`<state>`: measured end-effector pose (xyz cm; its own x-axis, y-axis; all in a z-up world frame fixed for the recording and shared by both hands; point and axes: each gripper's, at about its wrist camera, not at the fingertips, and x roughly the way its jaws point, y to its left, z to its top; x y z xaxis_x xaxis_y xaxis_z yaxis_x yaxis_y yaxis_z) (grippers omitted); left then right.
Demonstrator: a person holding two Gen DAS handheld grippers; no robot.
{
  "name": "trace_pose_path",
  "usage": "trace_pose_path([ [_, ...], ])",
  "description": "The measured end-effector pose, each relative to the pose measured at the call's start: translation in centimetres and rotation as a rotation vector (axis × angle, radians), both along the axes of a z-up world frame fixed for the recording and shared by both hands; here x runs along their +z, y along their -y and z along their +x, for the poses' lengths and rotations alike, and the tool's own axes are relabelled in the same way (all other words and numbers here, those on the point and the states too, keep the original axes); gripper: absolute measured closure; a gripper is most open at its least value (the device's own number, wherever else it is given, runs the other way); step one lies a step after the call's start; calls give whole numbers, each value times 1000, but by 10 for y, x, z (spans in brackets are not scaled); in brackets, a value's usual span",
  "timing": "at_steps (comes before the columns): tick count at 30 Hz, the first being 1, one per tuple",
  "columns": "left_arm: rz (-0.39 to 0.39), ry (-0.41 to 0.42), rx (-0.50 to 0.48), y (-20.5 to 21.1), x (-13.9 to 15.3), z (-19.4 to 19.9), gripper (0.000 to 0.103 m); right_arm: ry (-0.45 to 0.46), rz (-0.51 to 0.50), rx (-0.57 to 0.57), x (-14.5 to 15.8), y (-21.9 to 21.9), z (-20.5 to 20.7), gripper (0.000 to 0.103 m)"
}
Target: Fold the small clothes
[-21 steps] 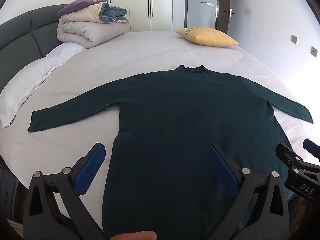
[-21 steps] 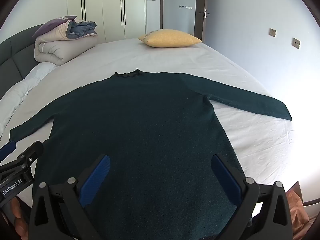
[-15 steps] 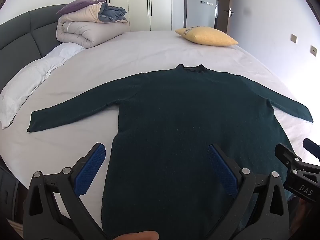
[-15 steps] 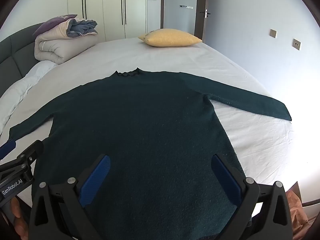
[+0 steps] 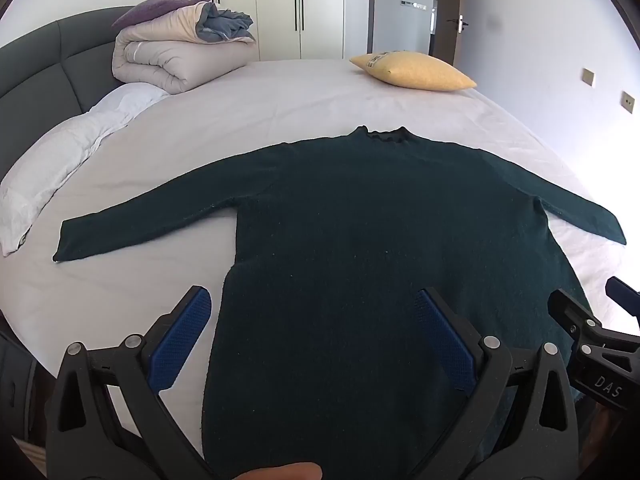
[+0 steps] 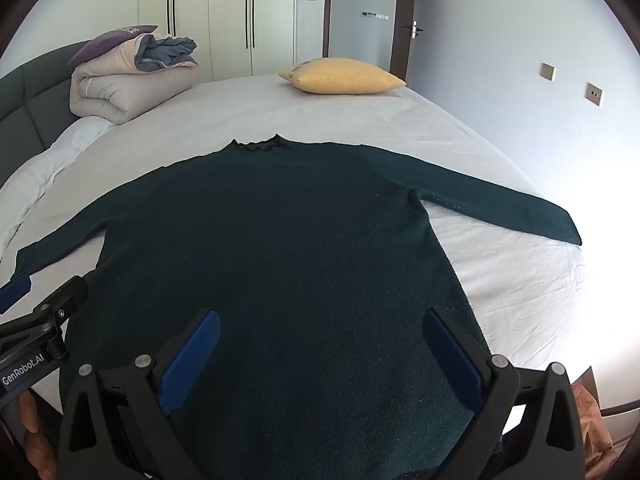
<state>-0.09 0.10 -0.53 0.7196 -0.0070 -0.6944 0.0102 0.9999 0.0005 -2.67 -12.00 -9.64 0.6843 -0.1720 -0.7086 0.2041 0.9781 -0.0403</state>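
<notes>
While sweater (image 5: 360,240) lies flat | left claw (image 5: 316,308) wide, empty | right claw (image 6: 320,332) wide, empty

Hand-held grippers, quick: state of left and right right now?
Left hand-held gripper: open, holding nothing, above the dark green sweater.
Right hand-held gripper: open, holding nothing, above the same sweater.
</notes>
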Motion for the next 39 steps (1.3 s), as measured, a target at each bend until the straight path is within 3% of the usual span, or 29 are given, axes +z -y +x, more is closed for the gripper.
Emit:
trace_pose_path([
  [39,-1,-12,-1,2,-7,1,0,-9,-12,0,-4,-2,2,0],
])
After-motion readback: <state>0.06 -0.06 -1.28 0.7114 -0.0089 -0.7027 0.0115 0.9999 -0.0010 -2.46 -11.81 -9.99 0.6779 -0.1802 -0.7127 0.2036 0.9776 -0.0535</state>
